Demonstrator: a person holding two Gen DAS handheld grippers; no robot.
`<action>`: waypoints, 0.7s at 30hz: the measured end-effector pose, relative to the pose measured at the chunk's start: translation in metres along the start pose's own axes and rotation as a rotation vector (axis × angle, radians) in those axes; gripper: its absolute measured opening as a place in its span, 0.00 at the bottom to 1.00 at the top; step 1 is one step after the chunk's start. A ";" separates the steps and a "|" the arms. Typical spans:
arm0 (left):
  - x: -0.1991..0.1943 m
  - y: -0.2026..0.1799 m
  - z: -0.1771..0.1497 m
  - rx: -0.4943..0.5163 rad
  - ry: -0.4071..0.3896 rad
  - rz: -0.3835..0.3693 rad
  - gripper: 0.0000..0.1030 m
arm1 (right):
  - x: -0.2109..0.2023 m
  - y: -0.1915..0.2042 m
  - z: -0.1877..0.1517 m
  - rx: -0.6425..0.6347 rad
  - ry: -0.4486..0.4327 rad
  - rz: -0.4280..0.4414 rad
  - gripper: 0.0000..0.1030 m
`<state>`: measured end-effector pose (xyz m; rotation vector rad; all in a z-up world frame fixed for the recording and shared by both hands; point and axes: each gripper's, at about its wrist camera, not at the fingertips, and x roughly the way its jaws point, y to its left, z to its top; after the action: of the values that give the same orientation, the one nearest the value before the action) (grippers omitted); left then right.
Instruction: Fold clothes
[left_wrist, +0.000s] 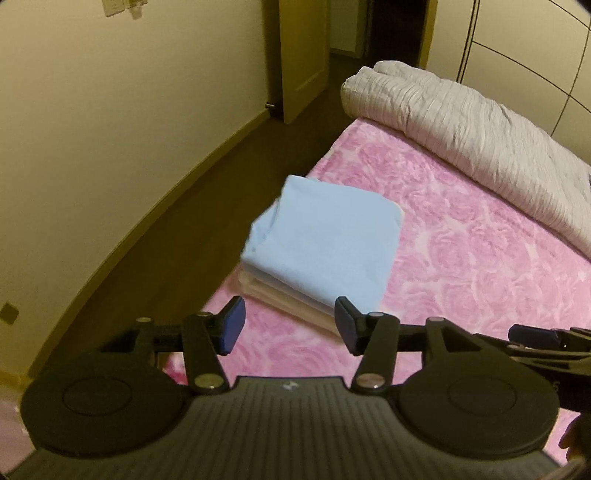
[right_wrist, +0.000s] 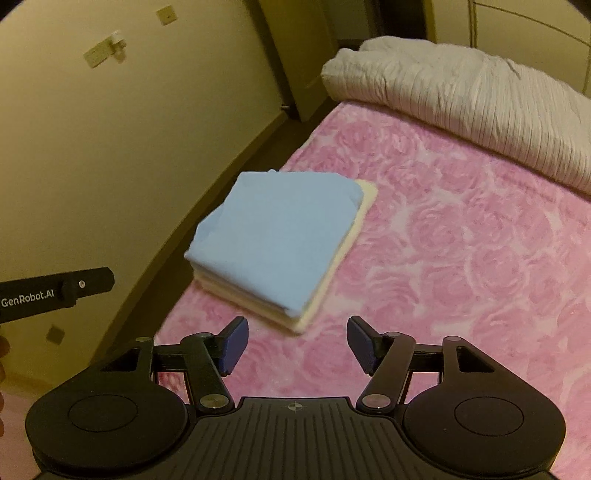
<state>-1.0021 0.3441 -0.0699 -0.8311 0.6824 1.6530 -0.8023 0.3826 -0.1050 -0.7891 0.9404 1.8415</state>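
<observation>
Left claw and right claw, both spread and empty, angle downward side by side above the folded blue garment topping a stack near the pink bed's edge.

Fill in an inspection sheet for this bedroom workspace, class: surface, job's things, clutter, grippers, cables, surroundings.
Surface: pink rose-patterned bed cover, smooth.
Job's things: folded light-blue cloth lying on top of a folded cream cloth, stacked near the bed's edge.
Clutter: rolled white ribbed duvet along the far side of the bed.
Grippers: left gripper and right gripper both open, nothing between the pads, clear of the stack.
Cables: nothing seen.
Surroundings: cream wall, dark floor, open door.
</observation>
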 end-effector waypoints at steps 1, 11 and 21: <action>-0.006 -0.008 -0.007 -0.014 -0.003 0.002 0.48 | -0.007 -0.007 -0.002 -0.013 0.002 -0.002 0.61; -0.066 -0.097 -0.072 -0.148 -0.026 0.003 0.43 | -0.076 -0.091 -0.012 -0.061 -0.050 0.122 0.61; -0.094 -0.171 -0.116 -0.207 0.000 0.047 0.40 | -0.108 -0.132 -0.035 -0.231 0.034 0.125 0.61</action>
<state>-0.8020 0.2365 -0.0643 -0.9684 0.5405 1.7874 -0.6353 0.3485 -0.0718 -0.9216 0.8226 2.0780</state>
